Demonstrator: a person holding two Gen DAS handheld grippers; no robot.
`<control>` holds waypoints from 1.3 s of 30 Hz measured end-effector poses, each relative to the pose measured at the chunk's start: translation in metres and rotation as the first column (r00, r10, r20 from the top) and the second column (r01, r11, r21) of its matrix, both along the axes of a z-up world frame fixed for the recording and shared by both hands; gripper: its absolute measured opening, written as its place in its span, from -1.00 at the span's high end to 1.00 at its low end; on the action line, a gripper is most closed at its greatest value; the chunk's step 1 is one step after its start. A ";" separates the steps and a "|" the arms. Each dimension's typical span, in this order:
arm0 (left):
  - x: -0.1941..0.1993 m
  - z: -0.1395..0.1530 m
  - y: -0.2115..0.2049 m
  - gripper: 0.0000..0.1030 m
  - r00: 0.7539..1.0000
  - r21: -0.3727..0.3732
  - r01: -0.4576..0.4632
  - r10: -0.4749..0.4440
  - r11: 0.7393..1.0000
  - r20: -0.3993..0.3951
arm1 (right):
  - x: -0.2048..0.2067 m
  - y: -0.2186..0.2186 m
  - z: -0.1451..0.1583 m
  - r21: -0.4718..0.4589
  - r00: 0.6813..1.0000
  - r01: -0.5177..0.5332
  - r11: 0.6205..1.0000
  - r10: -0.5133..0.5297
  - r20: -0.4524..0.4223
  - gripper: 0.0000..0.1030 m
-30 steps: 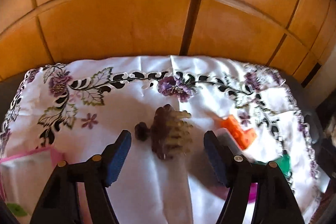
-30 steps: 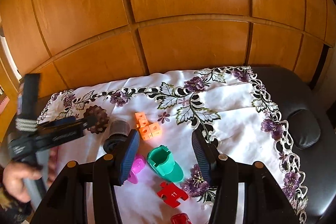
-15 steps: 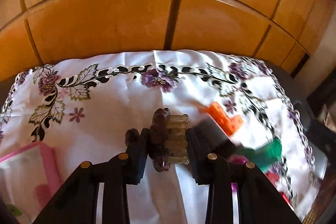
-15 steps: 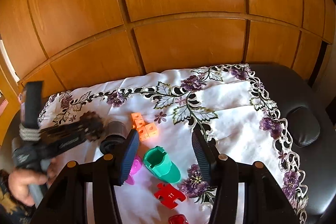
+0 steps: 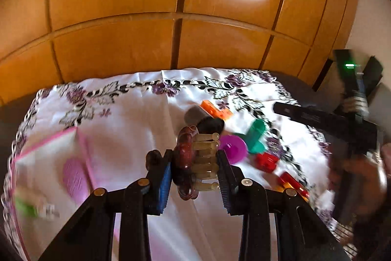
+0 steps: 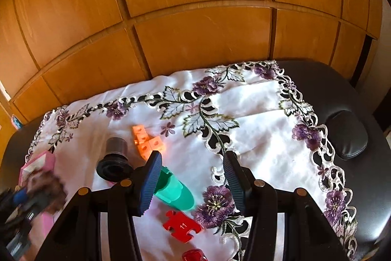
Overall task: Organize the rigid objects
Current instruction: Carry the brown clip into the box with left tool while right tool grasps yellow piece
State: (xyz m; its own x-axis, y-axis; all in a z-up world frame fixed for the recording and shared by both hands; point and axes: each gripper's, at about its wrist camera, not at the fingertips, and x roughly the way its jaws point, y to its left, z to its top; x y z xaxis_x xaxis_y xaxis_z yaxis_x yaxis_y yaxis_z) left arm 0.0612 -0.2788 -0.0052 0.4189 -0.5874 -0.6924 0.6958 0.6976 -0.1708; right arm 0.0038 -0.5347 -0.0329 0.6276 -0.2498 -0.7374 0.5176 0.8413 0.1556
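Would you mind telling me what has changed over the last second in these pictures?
The left tongs closed on the brown hair clip, which lay on the cloth between their open pads, and carried it left towards the pink box. The right tongs stayed open, empty and almost still over the green toy. The black cylinder, orange blocks and red puzzle piece kept their places.

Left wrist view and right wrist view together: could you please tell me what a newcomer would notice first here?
First, the brown hair clip clamped in the left claw, held above the white embroidered cloth. Next, the bright toys on that cloth: orange cubes, a green cup by the empty right claw, and a red puzzle piece nearer the camera.
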 end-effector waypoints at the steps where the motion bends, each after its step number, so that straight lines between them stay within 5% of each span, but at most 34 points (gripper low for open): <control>1: -0.006 0.001 0.006 0.33 1.000 -0.004 -0.002 0.002 1.000 0.003 | 0.000 0.000 -0.002 0.006 1.000 -0.002 1.000 0.002 -0.006 -0.02; 11: -0.047 0.007 0.073 0.33 0.999 -0.034 -0.024 0.025 0.999 0.022 | -0.017 0.010 -0.001 0.239 0.983 -0.173 0.956 0.183 -0.021 -0.02; 16: -0.048 0.004 0.097 0.33 0.998 -0.072 -0.058 0.058 0.996 -0.006 | -0.035 0.038 -0.005 0.271 0.919 -0.314 0.910 0.362 -0.153 -0.02; 24: -0.044 0.003 0.122 0.33 0.994 -0.106 -0.112 0.109 0.988 -0.033 | -0.044 0.069 -0.040 0.242 0.829 -0.353 0.903 0.423 -0.365 -0.02; 29: -0.039 -0.002 0.146 0.33 0.986 -0.111 -0.165 0.161 0.980 -0.050 | -0.034 0.082 -0.060 0.259 0.793 -0.357 0.898 0.438 -0.425 0.29; 39: -0.024 -0.009 0.211 0.33 0.943 -0.102 -0.330 0.323 0.938 -0.076 | -0.017 0.095 -0.067 0.159 0.820 -0.397 0.904 0.427 -0.382 0.41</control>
State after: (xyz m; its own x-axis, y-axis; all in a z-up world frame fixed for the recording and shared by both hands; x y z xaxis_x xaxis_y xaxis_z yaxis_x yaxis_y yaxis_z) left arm 0.0372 -0.0676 -0.0143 0.5624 -0.5001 -0.6585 0.4196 0.8588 -0.2939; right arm -0.0132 -0.4394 -0.0997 0.3089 0.0267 -0.9507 0.1549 0.9848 0.0780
